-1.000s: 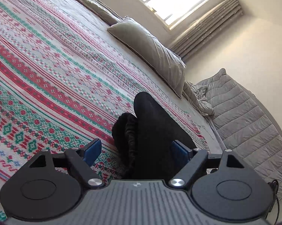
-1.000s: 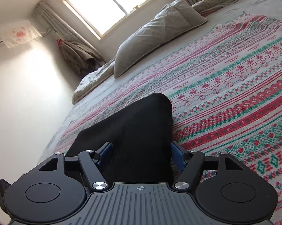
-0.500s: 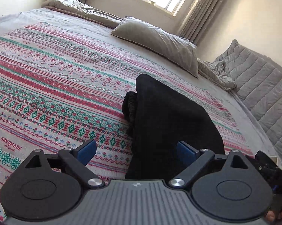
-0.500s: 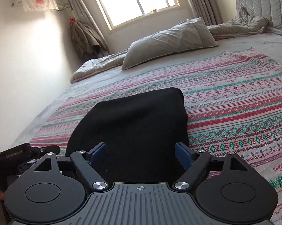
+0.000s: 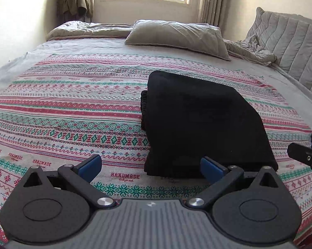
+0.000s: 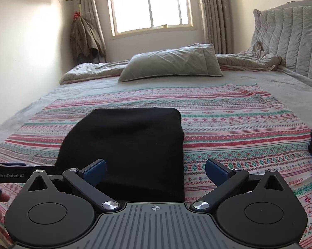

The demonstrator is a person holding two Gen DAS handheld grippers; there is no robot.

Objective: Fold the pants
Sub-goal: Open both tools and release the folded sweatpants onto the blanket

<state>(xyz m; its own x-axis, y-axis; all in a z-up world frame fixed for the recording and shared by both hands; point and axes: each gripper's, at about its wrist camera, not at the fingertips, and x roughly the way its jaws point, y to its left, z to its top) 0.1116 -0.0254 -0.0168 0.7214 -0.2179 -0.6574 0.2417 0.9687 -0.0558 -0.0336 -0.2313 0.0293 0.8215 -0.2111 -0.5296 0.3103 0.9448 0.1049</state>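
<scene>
Bright daylight is let in through the window [image 6: 151, 6], which is washed out white. Straight lines are bent near the rounded, dark picture corners. Little detail is seen in the black pants [image 5: 201, 122].

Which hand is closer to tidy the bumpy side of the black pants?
Probably left: the left gripper faces the pants' bunched edge; the right gripper, jaws opening, faces their smooth side.
</scene>
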